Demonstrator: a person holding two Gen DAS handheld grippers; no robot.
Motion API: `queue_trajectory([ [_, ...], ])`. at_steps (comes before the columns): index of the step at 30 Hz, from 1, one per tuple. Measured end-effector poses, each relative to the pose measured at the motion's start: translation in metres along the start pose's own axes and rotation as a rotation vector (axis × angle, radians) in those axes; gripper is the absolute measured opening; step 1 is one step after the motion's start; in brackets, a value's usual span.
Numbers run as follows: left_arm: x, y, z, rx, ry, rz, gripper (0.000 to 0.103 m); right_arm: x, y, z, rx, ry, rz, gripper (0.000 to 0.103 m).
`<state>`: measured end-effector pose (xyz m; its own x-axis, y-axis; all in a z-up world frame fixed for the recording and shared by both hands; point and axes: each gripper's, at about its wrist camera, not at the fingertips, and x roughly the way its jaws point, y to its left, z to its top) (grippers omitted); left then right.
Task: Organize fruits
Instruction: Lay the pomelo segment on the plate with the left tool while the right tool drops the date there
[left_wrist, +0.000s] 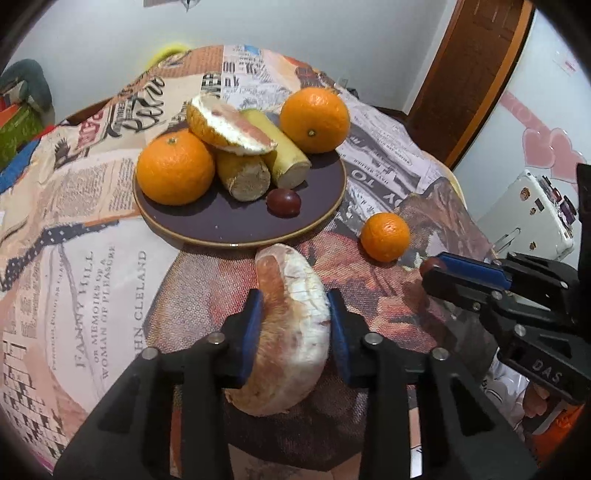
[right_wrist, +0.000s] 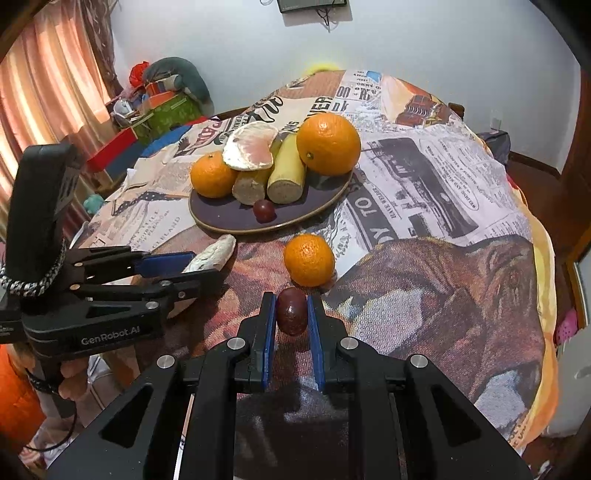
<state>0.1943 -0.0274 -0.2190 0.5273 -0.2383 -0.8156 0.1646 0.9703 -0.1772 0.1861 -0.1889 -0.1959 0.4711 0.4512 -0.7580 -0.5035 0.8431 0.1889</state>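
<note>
On a round bench covered with a newspaper-print cloth, a dark purple plate holds most of the fruit: a small orange at its left, a large orange at its right, two cut banana pieces lying side by side between them, a peeled citrus half resting on top of the bananas, and a dark red grape near the plate's front edge. Just off the plate, toward the right, another small orange sits alone on the cloth. The left hand-held gripper is closed on a peeled grapefruit segment, its blue pads pressing both sides of the pale, curved piece, just in front of the plate's near rim. The right hand-held gripper clamps a second dark red grape between its blue pads, close to the lone orange and near the bench surface; whether the grape touches the cloth cannot be told. Seen from the right wrist view, the left hand-held gripper reaches in from the left, with the segment's tip showing beyond its fingers
</note>
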Motion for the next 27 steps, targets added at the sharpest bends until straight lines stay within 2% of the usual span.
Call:
queue_trajectory([
  [4, -0.012, -0.004, 0.002, 0.026, -0.032, 0.016, 0.023, -0.002, 0.002, 0.004, -0.003, -0.01, 0.001, 0.015],
  [17, -0.038, 0.0, 0.007, 0.008, -0.096, 0.004, 0.02, -0.008, 0.006, 0.018, -0.009, -0.047, 0.014, 0.015],
  [27, -0.058, 0.008, 0.031, 0.0, -0.169, 0.002, 0.02, -0.008, 0.008, 0.038, -0.03, -0.082, 0.019, 0.015],
])
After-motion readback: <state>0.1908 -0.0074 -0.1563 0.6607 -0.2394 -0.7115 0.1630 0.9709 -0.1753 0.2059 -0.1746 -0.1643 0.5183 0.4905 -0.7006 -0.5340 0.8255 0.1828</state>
